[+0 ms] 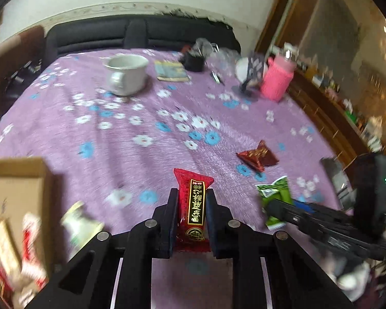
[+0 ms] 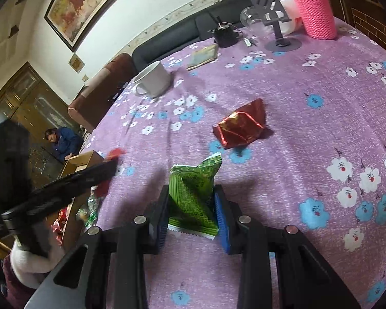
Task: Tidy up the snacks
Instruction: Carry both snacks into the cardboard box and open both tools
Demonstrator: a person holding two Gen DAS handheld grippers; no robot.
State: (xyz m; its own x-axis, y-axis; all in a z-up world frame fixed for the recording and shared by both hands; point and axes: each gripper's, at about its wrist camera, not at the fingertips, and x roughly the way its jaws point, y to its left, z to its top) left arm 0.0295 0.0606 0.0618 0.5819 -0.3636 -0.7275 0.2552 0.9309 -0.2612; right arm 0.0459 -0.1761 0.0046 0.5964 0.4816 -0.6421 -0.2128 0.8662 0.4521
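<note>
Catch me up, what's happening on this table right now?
A person is sorting snacks with a gripper in each hand. The left gripper is shut on a red snack bar, with the cardboard box, already holding some packets, to its left. The right gripper is clamped on a green snack packet. One crumpled red foil packet lies loose on the purple floral tablecloth. A white mug and a pink knitted bottle stand farther back.
</note>
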